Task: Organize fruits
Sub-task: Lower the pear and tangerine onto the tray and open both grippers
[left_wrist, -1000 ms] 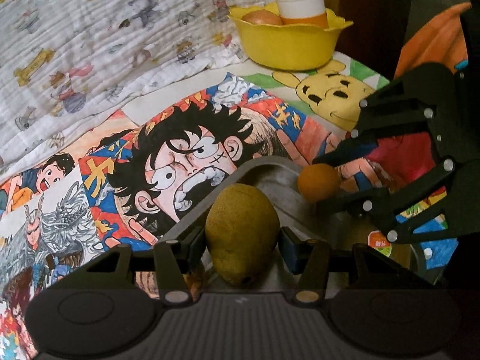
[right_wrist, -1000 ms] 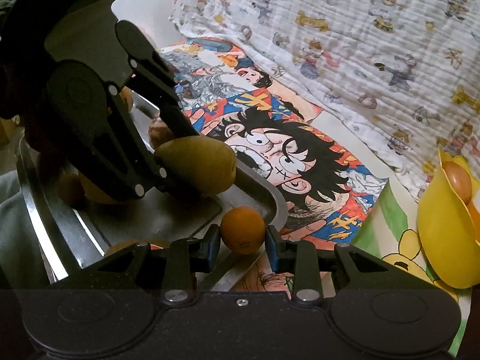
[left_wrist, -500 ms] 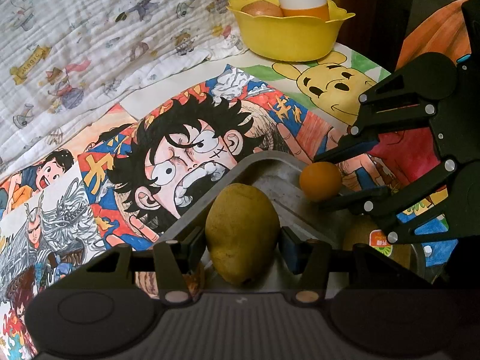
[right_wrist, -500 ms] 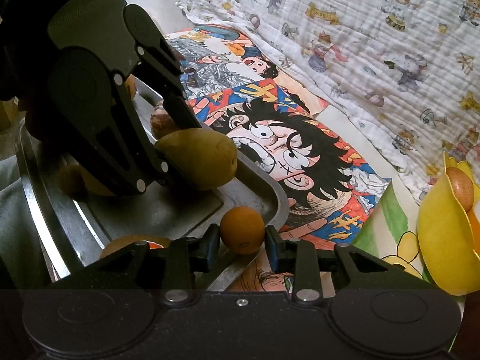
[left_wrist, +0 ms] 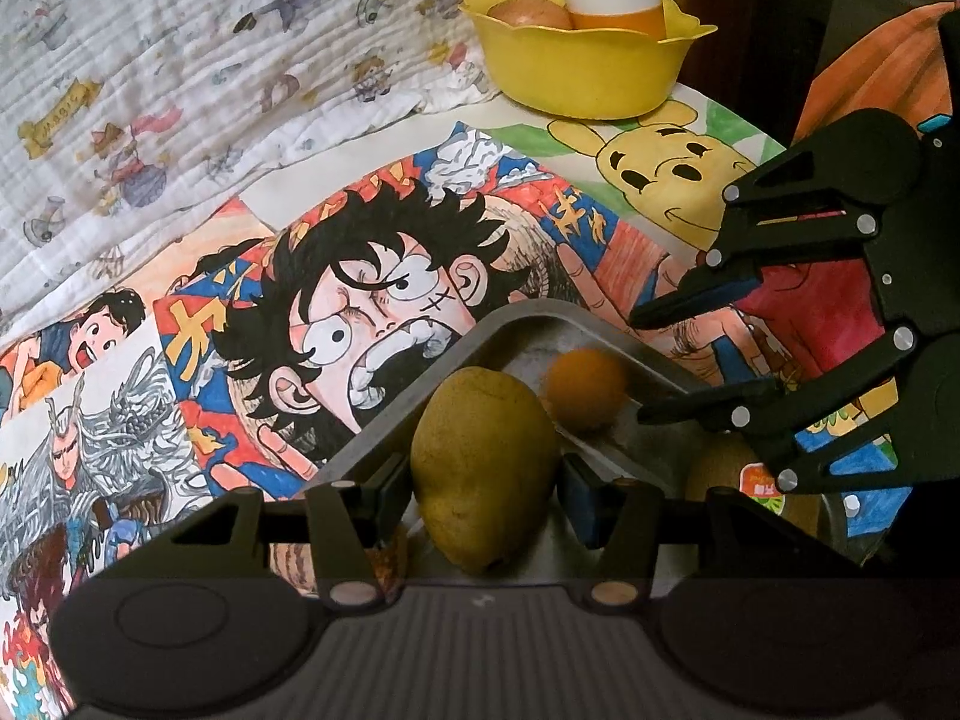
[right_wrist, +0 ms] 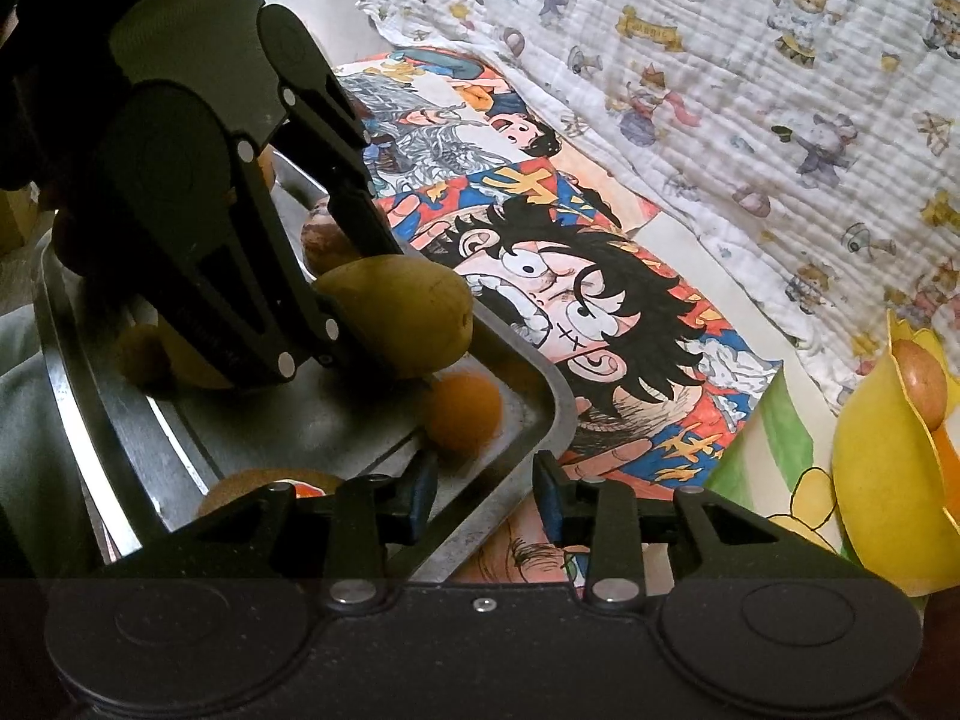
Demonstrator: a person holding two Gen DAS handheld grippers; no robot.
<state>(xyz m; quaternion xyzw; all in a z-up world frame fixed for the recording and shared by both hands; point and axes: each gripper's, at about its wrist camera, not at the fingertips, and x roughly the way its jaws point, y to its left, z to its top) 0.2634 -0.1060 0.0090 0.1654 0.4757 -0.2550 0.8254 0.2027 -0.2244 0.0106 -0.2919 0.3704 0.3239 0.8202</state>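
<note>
Pear (left_wrist: 485, 468) sits pinched in the left gripper (left_wrist: 480, 495) above the tray (right_wrist: 540, 414), likely next for placing. Right gripper (right_wrist: 483, 501) is opening, nothing between its jaws; the orange (right_wrist: 462, 411) lies in the tray's far corner, apparently just dropped there.

Two close, downward wrist views, shared tray (left_wrist: 600, 324).

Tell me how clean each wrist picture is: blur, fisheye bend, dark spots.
Left wrist view: the small orange in the metal tray is motion-smeared, while the green-yellow fruit in the left claw is sharp; corners go black and the edges bow. Right wrist view: the orange is softly smeared too, the upper left is deep shadow, and the tray floor carries a pale sheen.
</note>
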